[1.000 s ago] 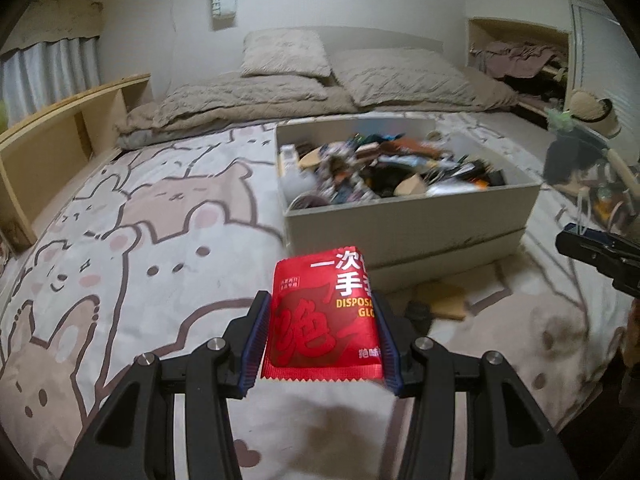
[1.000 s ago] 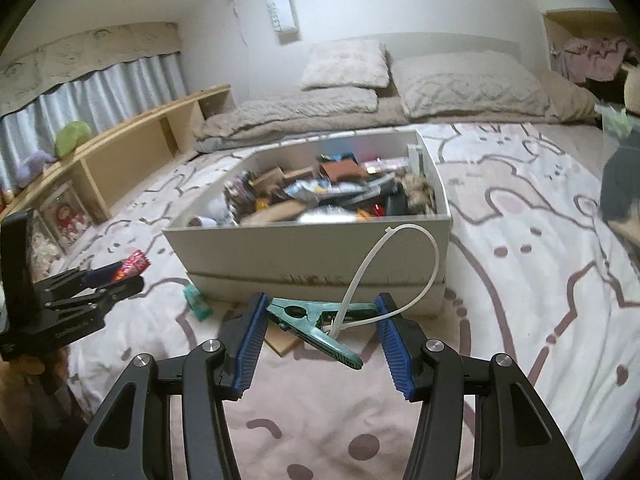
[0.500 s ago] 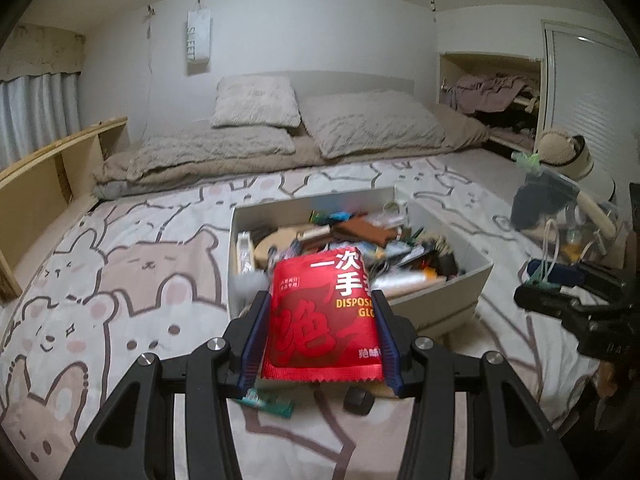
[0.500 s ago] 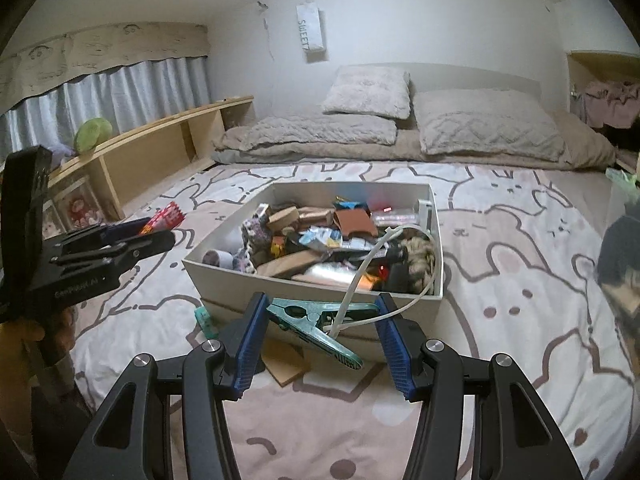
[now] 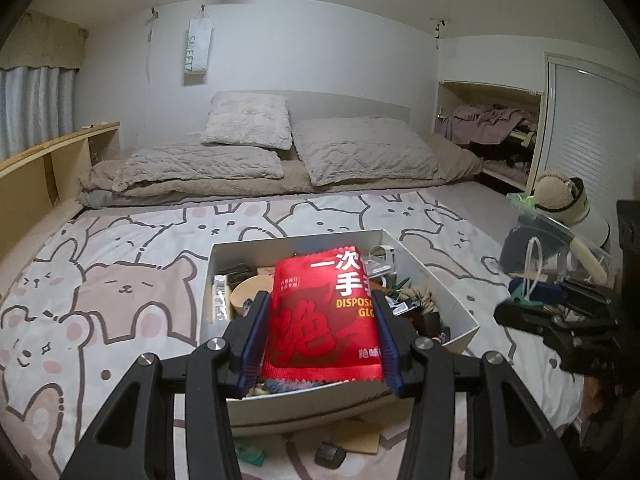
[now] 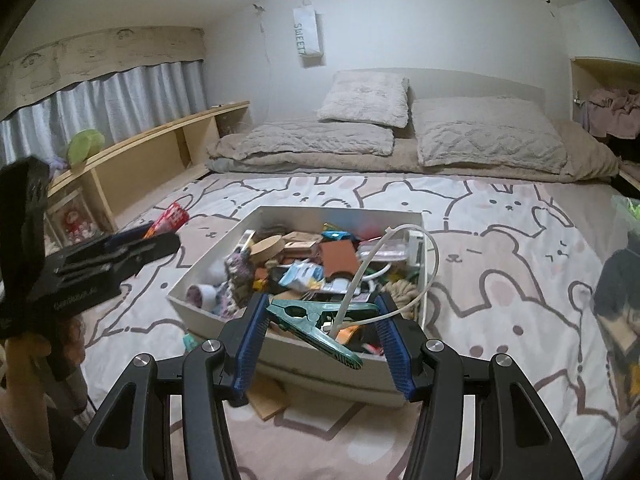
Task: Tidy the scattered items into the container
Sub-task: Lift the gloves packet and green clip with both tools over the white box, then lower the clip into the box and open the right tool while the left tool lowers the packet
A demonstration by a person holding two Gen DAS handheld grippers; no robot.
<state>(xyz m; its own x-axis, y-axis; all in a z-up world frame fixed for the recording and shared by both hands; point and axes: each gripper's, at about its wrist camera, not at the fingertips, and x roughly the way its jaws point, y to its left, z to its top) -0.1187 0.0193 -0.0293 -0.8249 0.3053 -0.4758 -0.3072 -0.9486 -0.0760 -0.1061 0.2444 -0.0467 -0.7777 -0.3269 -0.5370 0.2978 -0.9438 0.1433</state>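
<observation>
Left wrist: left gripper (image 5: 322, 334) jaws pinch red glove packet (image 5: 320, 316) over container (image 5: 460, 304) at 6 o'clock edge; releasing here risks spilling outside. Right wrist: right gripper (image 6: 322, 338) jaws pinch green clip (image 6: 316, 326) with white zip tie (image 6: 400, 280) at 12 o'clock; loop may snag rim.

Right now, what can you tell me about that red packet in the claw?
The red packet is a flat, glossy pouch, plastic by the look of it, with a crimped bottom edge. It carries large white Chinese characters, darker red brush lettering and yellow English text that is cut off at "DISPOS" and "GLO". It is pinched at its two side edges between the blue pads of the left claw, face toward the camera and tilted a little. It hangs over the open, cluttered white box on the bed, touching nothing but the pads.
</observation>
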